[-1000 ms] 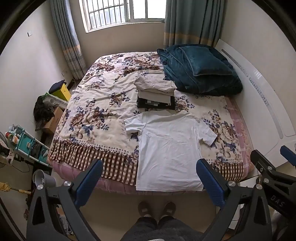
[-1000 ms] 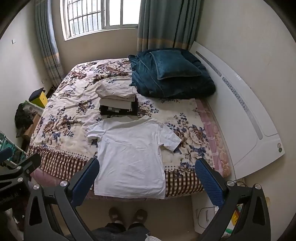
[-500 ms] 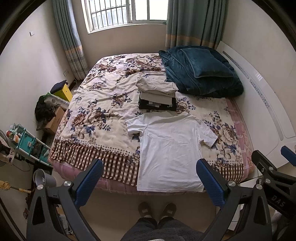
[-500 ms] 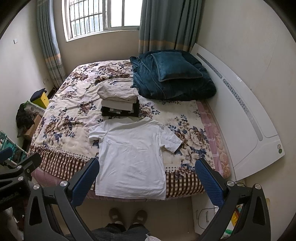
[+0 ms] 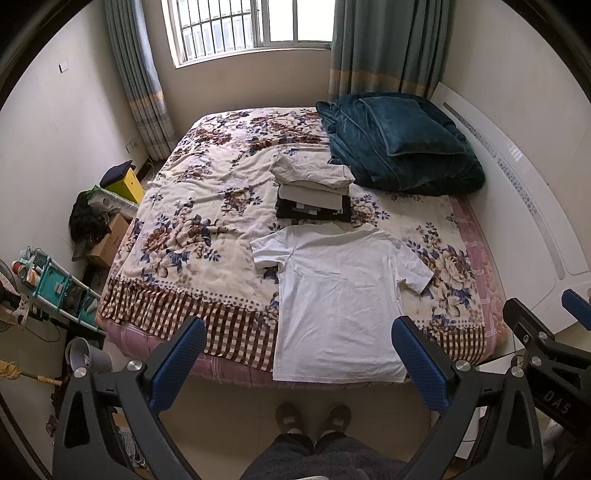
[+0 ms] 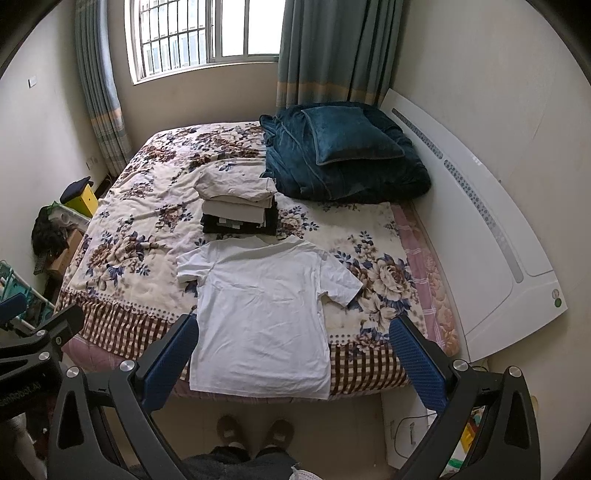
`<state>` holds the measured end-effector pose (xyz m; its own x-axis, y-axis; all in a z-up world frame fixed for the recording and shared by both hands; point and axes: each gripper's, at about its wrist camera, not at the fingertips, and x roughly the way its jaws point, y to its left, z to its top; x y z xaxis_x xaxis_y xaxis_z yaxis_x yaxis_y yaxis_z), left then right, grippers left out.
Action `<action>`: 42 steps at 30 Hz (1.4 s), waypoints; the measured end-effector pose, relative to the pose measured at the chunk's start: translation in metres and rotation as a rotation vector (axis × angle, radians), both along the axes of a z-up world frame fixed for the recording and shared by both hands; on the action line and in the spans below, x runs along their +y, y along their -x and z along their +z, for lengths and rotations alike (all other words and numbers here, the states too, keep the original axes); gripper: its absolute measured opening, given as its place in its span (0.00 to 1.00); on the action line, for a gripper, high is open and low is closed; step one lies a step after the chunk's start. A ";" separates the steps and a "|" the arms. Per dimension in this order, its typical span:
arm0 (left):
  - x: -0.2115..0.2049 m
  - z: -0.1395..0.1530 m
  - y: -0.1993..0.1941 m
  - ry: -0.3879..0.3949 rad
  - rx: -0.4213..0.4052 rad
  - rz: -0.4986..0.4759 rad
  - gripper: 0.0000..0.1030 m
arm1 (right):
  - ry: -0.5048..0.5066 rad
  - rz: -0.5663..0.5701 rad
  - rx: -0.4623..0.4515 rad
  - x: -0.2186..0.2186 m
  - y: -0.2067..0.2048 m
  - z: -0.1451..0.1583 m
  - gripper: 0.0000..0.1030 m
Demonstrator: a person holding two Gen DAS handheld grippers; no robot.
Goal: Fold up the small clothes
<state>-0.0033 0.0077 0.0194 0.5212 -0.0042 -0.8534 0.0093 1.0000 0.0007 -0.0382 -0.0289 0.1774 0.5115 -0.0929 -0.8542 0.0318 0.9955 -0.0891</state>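
my left gripper (image 5: 298, 345) was held above the floor at the foot of the bed, its blue-padded fingers (image 5: 177, 365) spread wide apart with nothing between them. my right gripper (image 6: 293, 347) was in the same condition, fingers (image 6: 417, 363) wide apart and empty, and it showed at the right edge of the left wrist view. neither gripper touched any cloth. the white t-shirt (image 5: 338, 301) lay flat on the floral bedspread (image 5: 192, 229), both short sleeves out to the sides, collar toward the far end, hem hanging over the near checked border of the bedspread. just beyond the collar stood a stack of folded clothes (image 5: 314, 192): a dark garment at the bottom, pale ones above, the top one rumpled. in the right wrist view the same t-shirt (image 6: 260, 317) lay between the stack (image 6: 238, 206) and the near edge of the bed. a teal blanket (image 5: 402, 155) with a matching pillow (image 5: 410, 127) on it was heaped at the far right, against the white headboard (image 5: 524, 206). my slippered feet (image 5: 314, 417) stood on the floor near the hem. a barred window (image 5: 243, 26) and curtains were at the far wall, and clutter lined the left wall.
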 end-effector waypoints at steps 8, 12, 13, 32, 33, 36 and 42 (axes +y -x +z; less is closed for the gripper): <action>-0.002 0.000 0.000 -0.004 -0.004 0.005 1.00 | -0.002 0.005 -0.004 -0.001 -0.005 0.006 1.00; -0.003 0.002 -0.001 -0.006 -0.008 0.006 1.00 | -0.004 0.008 -0.010 -0.007 -0.009 0.010 1.00; -0.003 0.002 -0.002 -0.007 -0.008 0.005 1.00 | -0.003 0.008 -0.010 -0.008 -0.011 0.011 1.00; -0.008 0.008 -0.009 -0.010 -0.019 0.008 1.00 | -0.005 0.008 -0.022 -0.008 -0.011 0.017 1.00; -0.008 0.008 -0.009 -0.010 -0.019 0.007 1.00 | -0.005 0.009 -0.022 -0.008 -0.012 0.017 1.00; -0.008 0.010 -0.010 -0.010 -0.021 0.009 1.00 | -0.003 0.008 -0.022 -0.007 -0.012 0.018 1.00; -0.009 0.013 -0.012 -0.008 -0.027 0.007 1.00 | -0.006 0.006 -0.023 -0.007 -0.012 0.018 1.00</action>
